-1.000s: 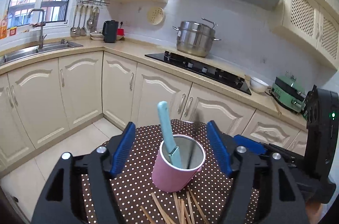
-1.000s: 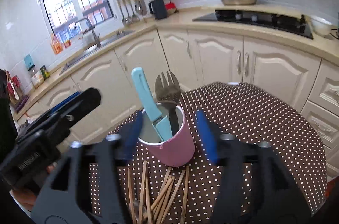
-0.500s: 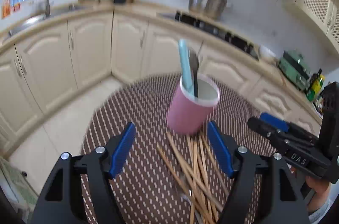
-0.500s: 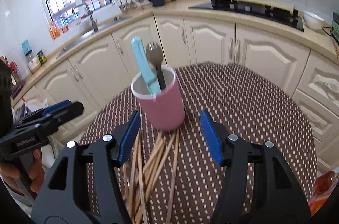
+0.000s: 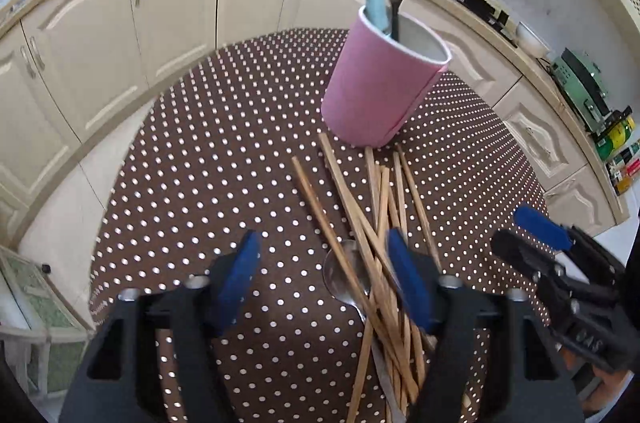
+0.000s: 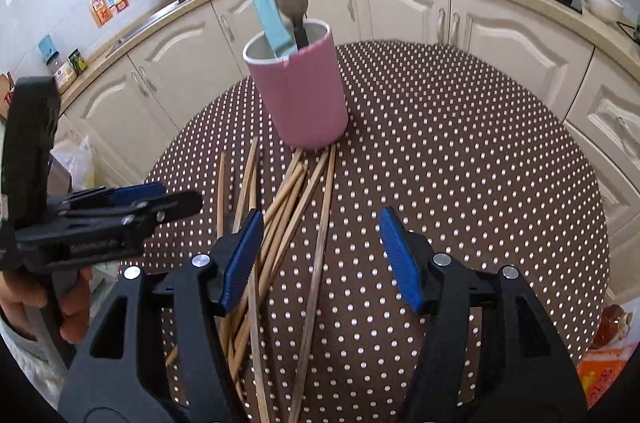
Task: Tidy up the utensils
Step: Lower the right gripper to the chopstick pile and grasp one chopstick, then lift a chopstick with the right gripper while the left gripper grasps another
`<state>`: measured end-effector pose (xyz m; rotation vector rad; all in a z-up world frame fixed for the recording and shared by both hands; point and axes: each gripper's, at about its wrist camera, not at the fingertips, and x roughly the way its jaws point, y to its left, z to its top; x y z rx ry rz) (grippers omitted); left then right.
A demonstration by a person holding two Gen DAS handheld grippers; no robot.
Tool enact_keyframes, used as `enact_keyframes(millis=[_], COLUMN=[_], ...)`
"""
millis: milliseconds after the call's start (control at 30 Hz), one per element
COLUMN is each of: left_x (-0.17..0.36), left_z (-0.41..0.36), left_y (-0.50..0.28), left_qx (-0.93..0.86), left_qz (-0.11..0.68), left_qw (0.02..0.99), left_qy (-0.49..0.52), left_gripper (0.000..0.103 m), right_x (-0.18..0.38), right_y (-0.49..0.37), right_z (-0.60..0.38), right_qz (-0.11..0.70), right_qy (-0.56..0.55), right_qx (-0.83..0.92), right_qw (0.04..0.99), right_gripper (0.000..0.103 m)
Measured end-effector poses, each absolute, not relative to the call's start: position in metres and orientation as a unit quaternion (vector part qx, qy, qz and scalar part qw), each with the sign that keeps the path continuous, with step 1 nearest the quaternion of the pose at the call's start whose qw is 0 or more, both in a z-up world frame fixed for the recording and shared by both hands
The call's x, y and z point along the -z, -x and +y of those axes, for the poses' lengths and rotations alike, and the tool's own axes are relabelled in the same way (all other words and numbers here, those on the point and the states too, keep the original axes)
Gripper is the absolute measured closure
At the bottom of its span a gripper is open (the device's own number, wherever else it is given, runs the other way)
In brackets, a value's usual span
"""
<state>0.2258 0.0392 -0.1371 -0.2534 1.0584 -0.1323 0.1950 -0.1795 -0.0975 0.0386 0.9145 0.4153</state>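
**Two in, the pile still out**

My cup (image 6: 298, 91) already holds the knife (image 6: 266, 13) and spork (image 6: 291, 5). Chopsticks (image 5: 376, 223) and a spoon (image 5: 346, 277) lie loose on the table (image 6: 460, 159). My left gripper (image 5: 324, 275) and right gripper (image 6: 320, 255) hang spread, holding nothing.

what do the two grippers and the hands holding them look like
Both grippers, left and right, are matte black plastic with ribbed blue pads on the fingers and silver screws at the pivots. White lettering, too blurred to read, marks the left gripper's side. A bare hand in a grey knit sleeve holds it.
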Motion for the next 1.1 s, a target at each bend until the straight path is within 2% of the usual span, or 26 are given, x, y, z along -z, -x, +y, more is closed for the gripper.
enact_keyframes(millis=[67, 300, 433, 567, 767, 800, 933, 1067, 1100], left_x=[0.144, 0.157, 0.161, 0.165, 0.161, 0.159, 0.150, 0.139, 0.135], left_z=[0.038, 0.034, 0.031, 0.029, 0.036, 0.037, 0.043, 0.044, 0.043], left_y=[-0.230, -0.242, -0.245, -0.248, -0.247, -0.247, -0.241, -0.234, -0.233], left_qx=[0.064, 0.060, 0.064, 0.069, 0.073, 0.074, 0.078, 0.084, 0.087], left_qz=[0.513, 0.528, 0.533, 0.538, 0.524, 0.520, 0.510, 0.501, 0.498], left_qw=[0.846, 0.837, 0.833, 0.829, 0.834, 0.836, 0.842, 0.848, 0.850], left_qy=[0.131, 0.134, 0.134, 0.137, 0.155, 0.157, 0.156, 0.152, 0.151], left_gripper=[0.052, 0.069, 0.075, 0.091, 0.095, 0.095, 0.095, 0.095, 0.095], right_x=[0.101, 0.116, 0.122, 0.126, 0.137, 0.139, 0.148, 0.154, 0.155], right_y=[-0.193, -0.195, -0.202, -0.212, -0.227, -0.228, -0.232, -0.234, -0.234], right_z=[-0.180, -0.180, -0.178, -0.173, -0.157, -0.155, -0.147, -0.140, -0.138], right_qz=[0.443, 0.464, 0.479, 0.495, 0.529, 0.534, 0.553, 0.559, 0.559], right_qy=[-0.017, -0.006, 0.002, 0.007, 0.027, 0.032, 0.050, 0.070, 0.073], right_qx=[-0.200, -0.197, -0.193, -0.191, -0.191, -0.190, -0.188, -0.182, -0.182], right_qw=[0.874, 0.864, 0.856, 0.848, 0.827, 0.823, 0.810, 0.806, 0.806], right_gripper=[0.043, 0.043, 0.043, 0.043, 0.043, 0.046, 0.069, 0.072, 0.079])
